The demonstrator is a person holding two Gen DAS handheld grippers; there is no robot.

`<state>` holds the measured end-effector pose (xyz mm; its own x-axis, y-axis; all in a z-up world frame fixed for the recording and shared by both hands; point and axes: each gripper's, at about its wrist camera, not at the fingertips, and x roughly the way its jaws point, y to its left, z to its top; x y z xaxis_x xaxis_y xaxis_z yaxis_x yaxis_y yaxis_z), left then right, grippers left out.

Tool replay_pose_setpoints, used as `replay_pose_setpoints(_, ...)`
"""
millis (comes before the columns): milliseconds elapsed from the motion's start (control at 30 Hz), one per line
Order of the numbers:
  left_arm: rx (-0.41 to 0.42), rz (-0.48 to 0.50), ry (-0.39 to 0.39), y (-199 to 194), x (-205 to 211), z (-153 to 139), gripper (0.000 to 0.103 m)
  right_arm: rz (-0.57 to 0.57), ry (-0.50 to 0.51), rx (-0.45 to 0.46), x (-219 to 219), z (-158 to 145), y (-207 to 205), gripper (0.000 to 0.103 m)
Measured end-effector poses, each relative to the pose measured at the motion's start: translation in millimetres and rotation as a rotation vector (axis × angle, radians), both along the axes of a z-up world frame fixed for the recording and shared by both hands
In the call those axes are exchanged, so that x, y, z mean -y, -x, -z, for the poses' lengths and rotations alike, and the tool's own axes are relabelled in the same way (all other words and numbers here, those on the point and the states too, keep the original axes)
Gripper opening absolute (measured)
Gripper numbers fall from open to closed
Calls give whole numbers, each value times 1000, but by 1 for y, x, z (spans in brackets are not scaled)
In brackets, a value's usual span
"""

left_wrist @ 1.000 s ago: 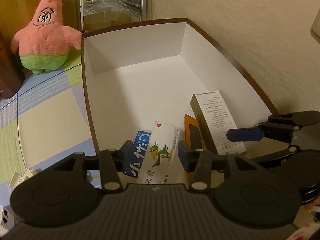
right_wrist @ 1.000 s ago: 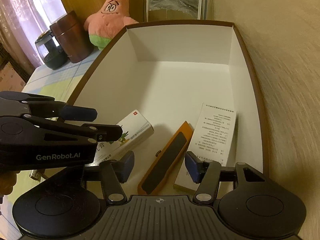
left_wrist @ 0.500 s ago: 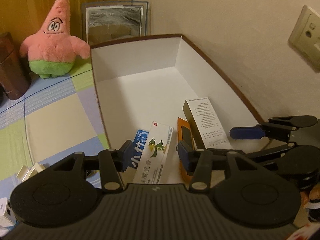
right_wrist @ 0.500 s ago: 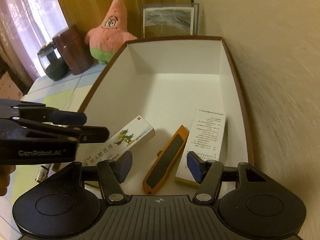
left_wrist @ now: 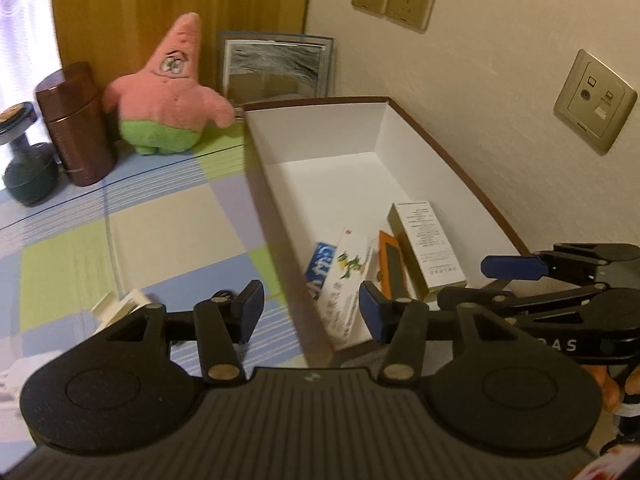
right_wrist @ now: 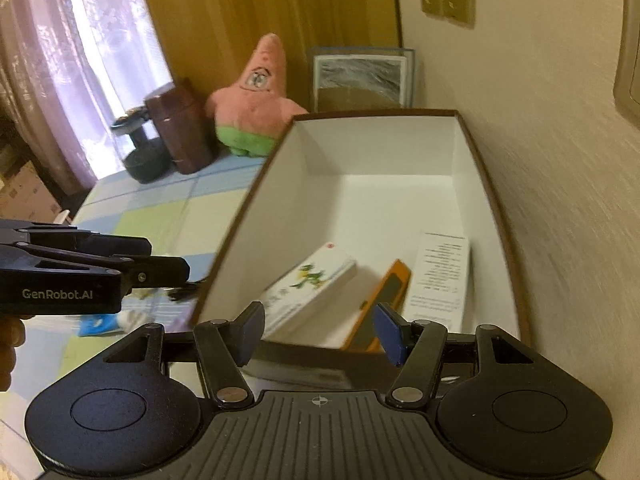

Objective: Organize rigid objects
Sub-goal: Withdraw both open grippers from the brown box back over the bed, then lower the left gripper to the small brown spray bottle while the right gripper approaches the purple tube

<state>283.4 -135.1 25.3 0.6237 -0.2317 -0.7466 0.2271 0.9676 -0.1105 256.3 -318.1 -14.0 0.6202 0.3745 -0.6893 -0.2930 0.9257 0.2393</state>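
Both grippers were held apart from the open white box (left_wrist: 460, 176) at its near end, and nothing was gripped by either: the left gripper (left_wrist: 311, 307) was seen with its fingers spread over the box's near left corner, and the right gripper (right_wrist: 320, 330) with its fingers likewise spread above the near wall. Inside the box, at the near end, four things were already laid: a blue packet (left_wrist: 318, 266) against the left wall, a white carton with a green parrot (right_wrist: 308, 284) partly over it, an orange utility knife (right_wrist: 386, 300) beside that, and a tall printed carton (left_wrist: 426, 240) nearest the right wall. More items were visible on the checked tablecloth (left_wrist: 160, 220) to the left, among them small white pieces (left_wrist: 120, 304), though they were blurred. The step in hand was judged to be the fetching of another item. It would be done well if the left gripper were lowered squarely over one piece, closed on its narrow sides, and the piece set down in the bare far half of the box rather than stacked on the cartons.
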Motion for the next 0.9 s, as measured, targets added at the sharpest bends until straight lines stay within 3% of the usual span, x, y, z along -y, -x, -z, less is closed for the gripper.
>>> replay_pose_setpoints(433,0,-80,10,58,-62,2,48,-69,-28,-7,-53,1,42,58)
replay_pose_setpoints(900,-64,-213,-9,110,-136,23,48,-158,-17,-73,-126,28,69,58)
